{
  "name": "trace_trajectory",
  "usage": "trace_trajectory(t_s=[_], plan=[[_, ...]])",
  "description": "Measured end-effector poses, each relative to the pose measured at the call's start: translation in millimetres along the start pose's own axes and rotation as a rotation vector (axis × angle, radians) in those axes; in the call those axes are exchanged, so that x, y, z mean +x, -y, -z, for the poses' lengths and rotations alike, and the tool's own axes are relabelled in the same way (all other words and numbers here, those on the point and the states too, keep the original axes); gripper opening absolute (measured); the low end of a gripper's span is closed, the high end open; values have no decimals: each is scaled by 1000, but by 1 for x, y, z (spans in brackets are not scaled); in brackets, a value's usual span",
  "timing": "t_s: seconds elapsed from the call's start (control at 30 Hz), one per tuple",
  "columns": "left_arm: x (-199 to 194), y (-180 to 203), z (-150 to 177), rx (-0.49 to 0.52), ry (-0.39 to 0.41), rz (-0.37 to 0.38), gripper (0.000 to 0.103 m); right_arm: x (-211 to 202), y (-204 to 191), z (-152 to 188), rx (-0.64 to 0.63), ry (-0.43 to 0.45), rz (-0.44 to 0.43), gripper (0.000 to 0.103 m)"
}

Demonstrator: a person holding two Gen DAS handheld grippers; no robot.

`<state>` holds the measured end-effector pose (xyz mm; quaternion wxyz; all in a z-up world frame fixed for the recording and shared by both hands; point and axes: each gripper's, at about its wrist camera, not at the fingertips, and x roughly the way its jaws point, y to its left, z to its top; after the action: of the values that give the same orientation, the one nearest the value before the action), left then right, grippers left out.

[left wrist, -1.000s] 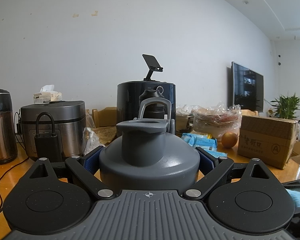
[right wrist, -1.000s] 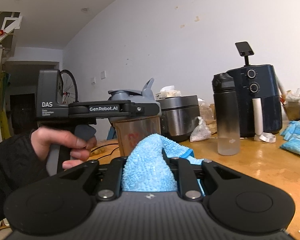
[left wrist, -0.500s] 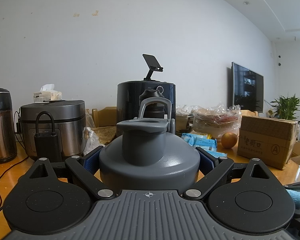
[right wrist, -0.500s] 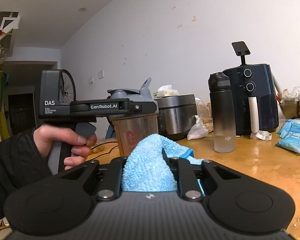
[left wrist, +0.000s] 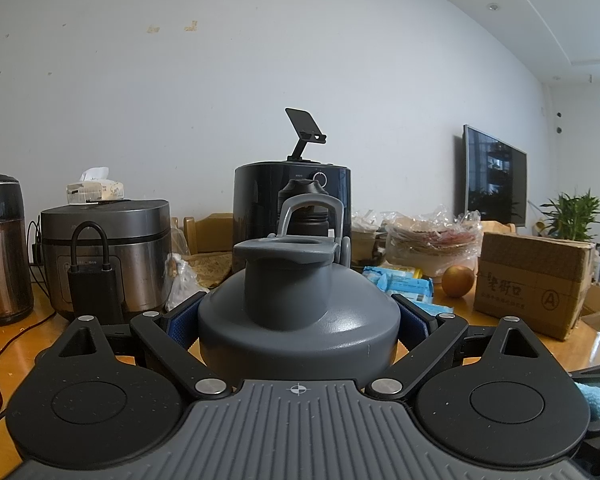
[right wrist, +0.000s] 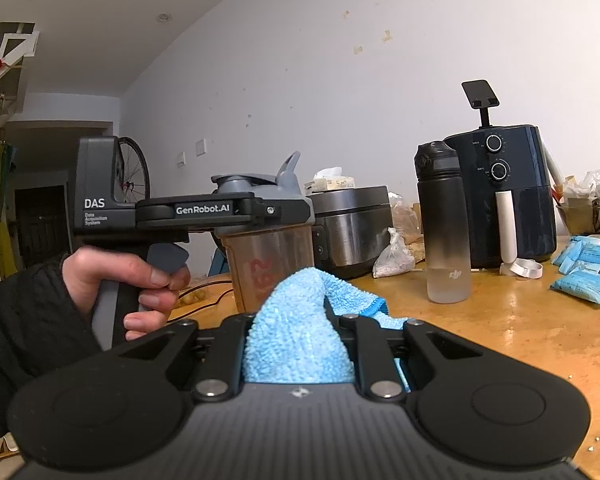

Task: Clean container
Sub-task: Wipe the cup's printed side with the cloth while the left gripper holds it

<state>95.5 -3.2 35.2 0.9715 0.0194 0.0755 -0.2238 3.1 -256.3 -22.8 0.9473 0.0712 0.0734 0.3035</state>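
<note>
A shaker bottle with a grey flip-top lid [left wrist: 298, 320] and a clear brownish body [right wrist: 272, 268] is the container. My left gripper [left wrist: 298, 312] is shut on it, with the blue pads [left wrist: 180, 316] pressing both sides just under the lid. The right wrist view shows that gripper from the side [right wrist: 224, 210], with a person's hand [right wrist: 140, 280] on its handle. My right gripper [right wrist: 296, 320] is shut on a light blue microfibre cloth [right wrist: 296, 352]. The cloth bulges up between the fingers, just in front of the bottle and apart from it.
On the wooden table [right wrist: 500, 320] stand a black water bottle [right wrist: 444, 224], a dark air fryer [right wrist: 508, 196], a steel rice cooker [left wrist: 104, 256] and a kettle [left wrist: 0, 248]. Blue packets [right wrist: 588, 276], an orange [left wrist: 458, 282] and a cardboard box [left wrist: 532, 280] lie to the right.
</note>
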Motion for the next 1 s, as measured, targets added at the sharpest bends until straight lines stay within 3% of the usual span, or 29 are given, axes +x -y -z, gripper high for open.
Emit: trace_trajectory(t_s=[0.33, 1.0], plan=[[1, 0, 0, -2, 1, 0, 95, 1, 1, 1, -7, 5, 53, 10], [0, 0, 1, -12, 4, -3, 96, 2, 18, 5, -56, 16, 465, 10]])
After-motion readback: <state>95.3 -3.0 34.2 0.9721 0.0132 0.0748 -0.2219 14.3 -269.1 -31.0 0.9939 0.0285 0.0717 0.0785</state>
